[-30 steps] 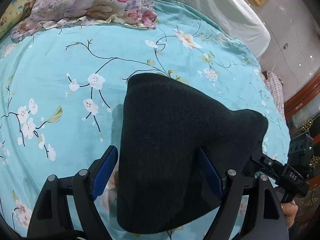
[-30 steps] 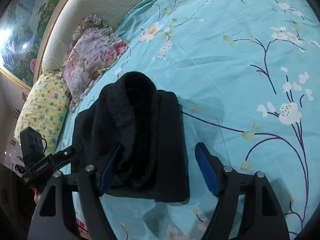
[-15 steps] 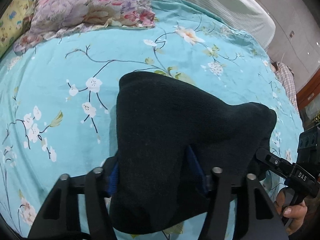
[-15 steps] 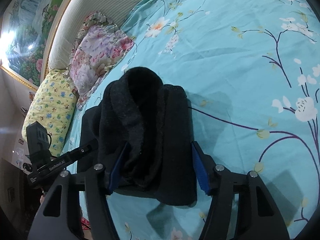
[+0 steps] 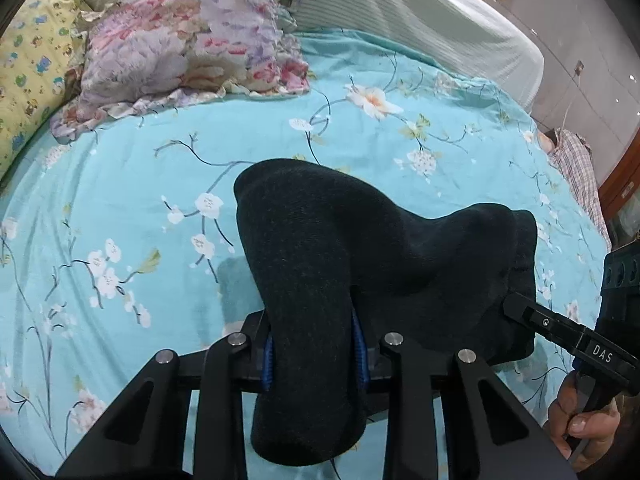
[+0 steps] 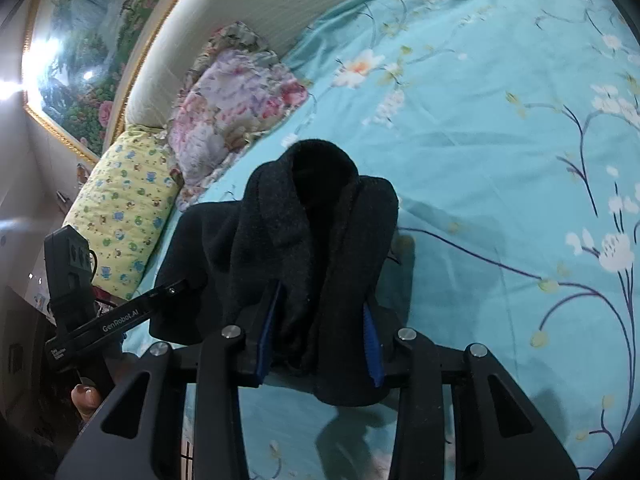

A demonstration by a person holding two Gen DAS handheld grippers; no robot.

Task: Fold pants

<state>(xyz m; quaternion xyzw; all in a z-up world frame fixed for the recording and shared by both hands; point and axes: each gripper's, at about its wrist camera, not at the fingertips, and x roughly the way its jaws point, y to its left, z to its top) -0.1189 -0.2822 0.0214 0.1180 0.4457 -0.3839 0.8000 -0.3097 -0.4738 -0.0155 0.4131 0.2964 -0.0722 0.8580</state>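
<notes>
Folded black pants (image 5: 360, 256) sit bunched on the teal floral bedsheet (image 5: 120, 200), roughly mid-bed, well apart from the headboard edge. Left gripper (image 5: 314, 354) has one end of the bundle btwn its blue pads (image 5: 267, 354); jaws narrow & closing, pads pressing the fabric on both sides. Right gripper (image 6: 320, 344) has the other end, thick fleecy folds btwn its blue pads (image 6: 372, 344); jaws narrow & closing, cloth squeezed. In left view the right gripper's finger pokes into the pants at far right w/ a hand (image 5: 576, 416) below it. Floral pillow (image 5: 180, 48) & yellow cartoon-print pillow (image 5: 28, 64) lie at the head edge, against a striped headboard (image 5: 400, 4).
</notes>
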